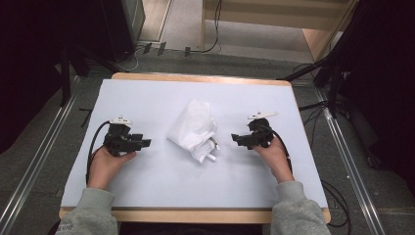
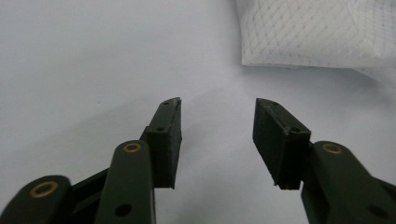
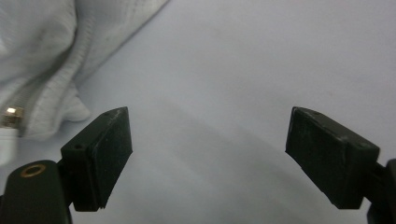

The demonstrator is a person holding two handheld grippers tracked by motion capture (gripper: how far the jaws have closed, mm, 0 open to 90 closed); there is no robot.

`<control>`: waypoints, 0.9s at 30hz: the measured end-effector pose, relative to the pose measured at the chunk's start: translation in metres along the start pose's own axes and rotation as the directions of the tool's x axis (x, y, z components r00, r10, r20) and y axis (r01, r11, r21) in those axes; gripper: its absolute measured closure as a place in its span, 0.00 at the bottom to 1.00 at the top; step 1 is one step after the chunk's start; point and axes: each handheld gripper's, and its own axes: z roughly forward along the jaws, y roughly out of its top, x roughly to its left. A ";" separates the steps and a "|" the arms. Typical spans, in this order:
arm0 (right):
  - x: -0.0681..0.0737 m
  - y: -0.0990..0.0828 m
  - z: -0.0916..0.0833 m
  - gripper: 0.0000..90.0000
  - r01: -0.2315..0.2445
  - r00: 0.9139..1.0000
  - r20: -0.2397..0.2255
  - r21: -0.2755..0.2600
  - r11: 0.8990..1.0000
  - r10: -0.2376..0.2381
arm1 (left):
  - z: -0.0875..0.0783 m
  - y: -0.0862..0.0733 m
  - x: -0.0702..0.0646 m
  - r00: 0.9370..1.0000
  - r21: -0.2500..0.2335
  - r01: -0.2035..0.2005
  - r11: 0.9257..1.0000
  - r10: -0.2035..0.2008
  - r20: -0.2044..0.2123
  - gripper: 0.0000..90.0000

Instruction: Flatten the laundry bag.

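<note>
A white mesh bag [image 1: 195,127] lies crumpled mid-worktop [image 1: 147,181], between the 2 claws. The left claw [image 1: 145,143] and right claw [image 1: 234,139] both rest near it with jaws apart, holding nothing.

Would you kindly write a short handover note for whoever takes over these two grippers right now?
Left gripper: open, holding nothing, resting on the table left of the white mesh bag.
Right gripper: open, holding nothing, right of the bag.
The bag lies crumpled mid-table between them, its zipper pull toward the right gripper.
Done: nothing visible, bag untouched.
Left: probably close in and grip the bag.
</note>
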 end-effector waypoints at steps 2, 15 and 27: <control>0.003 0.001 0.003 0.17 0.023 0.999 0.029 0.011 1.000 -0.023 | 0.002 0.000 -0.001 1.000 0.008 -0.018 1.000 0.018 0.005 0.62; 0.015 -0.005 -0.001 0.18 0.003 0.995 -0.097 0.011 1.000 -0.002 | 0.007 0.011 -0.003 0.994 0.039 -0.028 0.999 0.024 0.108 0.62; 0.015 -0.015 -0.012 0.40 -0.012 0.995 -0.099 -0.022 1.000 0.010 | 0.013 0.026 -0.014 0.991 0.065 -0.067 0.996 0.059 0.120 0.50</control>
